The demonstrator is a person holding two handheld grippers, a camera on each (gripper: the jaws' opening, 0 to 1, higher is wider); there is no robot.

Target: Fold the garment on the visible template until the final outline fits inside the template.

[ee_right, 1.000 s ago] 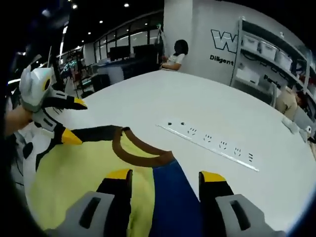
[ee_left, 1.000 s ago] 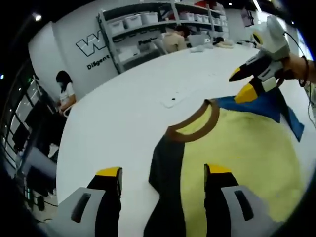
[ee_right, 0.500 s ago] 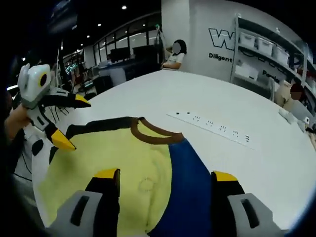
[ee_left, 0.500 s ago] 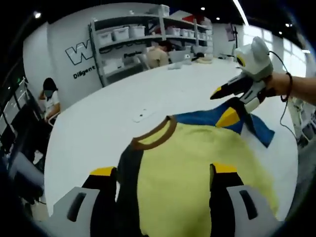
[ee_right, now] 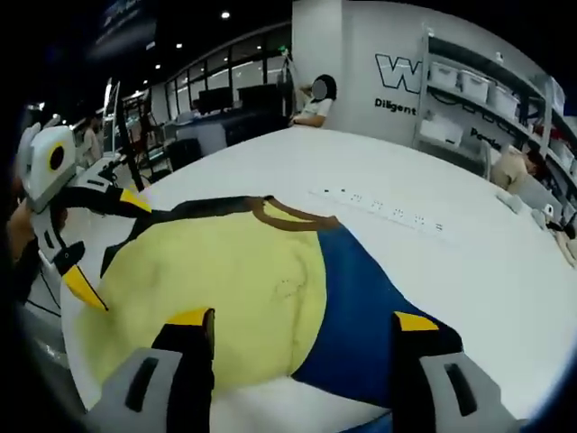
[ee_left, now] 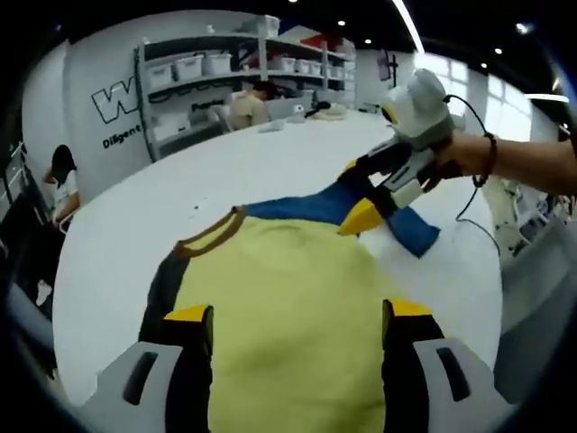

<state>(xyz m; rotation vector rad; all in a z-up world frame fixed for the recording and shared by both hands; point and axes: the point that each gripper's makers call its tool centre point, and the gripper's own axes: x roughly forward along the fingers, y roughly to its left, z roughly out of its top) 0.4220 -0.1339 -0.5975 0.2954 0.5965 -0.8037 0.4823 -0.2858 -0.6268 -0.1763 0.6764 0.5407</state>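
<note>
Garment (ee_left: 288, 316) lies spread flat on the white worktop (ee_left: 270, 167): a soft, matte shirt with a yellow body, a brown ribbed collar (ee_right: 288, 216), a black sleeve (ee_left: 162, 284) on one side and a blue sleeve (ee_right: 361, 316) on the other. In the left gripper view the left gripper (ee_left: 293, 329) hovers over the yellow cloth with its yellow-tipped fingers apart and nothing between them; across the shirt the right gripper (ee_left: 361, 194), held in a person's hand (ee_left: 455, 153), hangs over the blue sleeve with its fingers spread. In the right gripper view the right gripper's own fingers (ee_right: 189, 352) stand apart above the shirt's lower edge, and the left gripper (ee_right: 99, 248) reaches in near the black sleeve, open-fingered. A white power strip (ee_right: 379, 209) lies on the worktop beyond the collar. Behind stand grey shelves (ee_left: 207, 77) with pale bins, a wall with lettering (ee_right: 401, 77), and seated people (ee_right: 315, 99).
</note>
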